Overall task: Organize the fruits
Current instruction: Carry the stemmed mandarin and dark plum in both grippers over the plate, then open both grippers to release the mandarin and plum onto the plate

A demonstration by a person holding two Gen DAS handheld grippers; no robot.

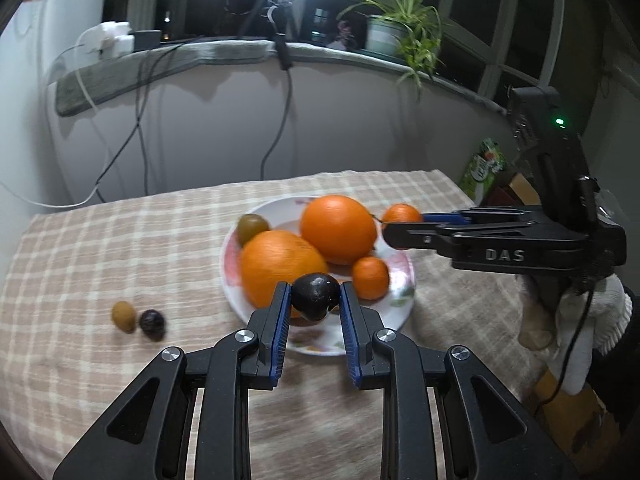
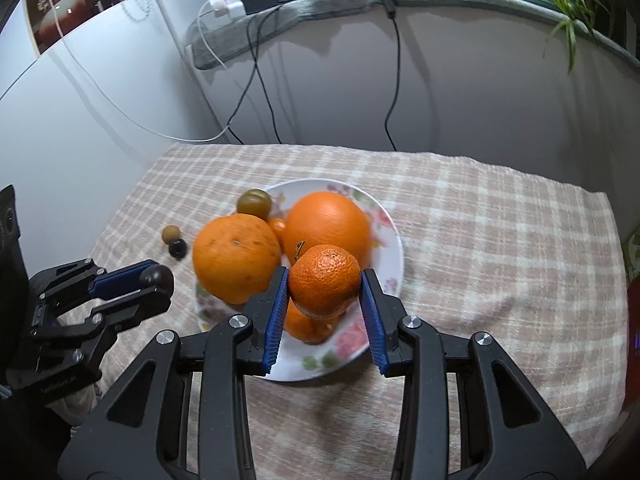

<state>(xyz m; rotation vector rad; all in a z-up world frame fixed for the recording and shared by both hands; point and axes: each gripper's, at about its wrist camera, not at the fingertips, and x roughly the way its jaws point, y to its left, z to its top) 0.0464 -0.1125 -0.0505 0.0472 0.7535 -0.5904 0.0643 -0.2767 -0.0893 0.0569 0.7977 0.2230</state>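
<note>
At lower left of the left wrist view I see a tan fruit touching a dark one on the checked worktop. At centre my left hand-held gripper pinches a dark plum over the near rim of the plate, its narrower end pointing down. My right hand-held gripper pinches a mandarin, stem toward upper left, above the plate. Open cloth runs right to the worktop's edge.
</note>
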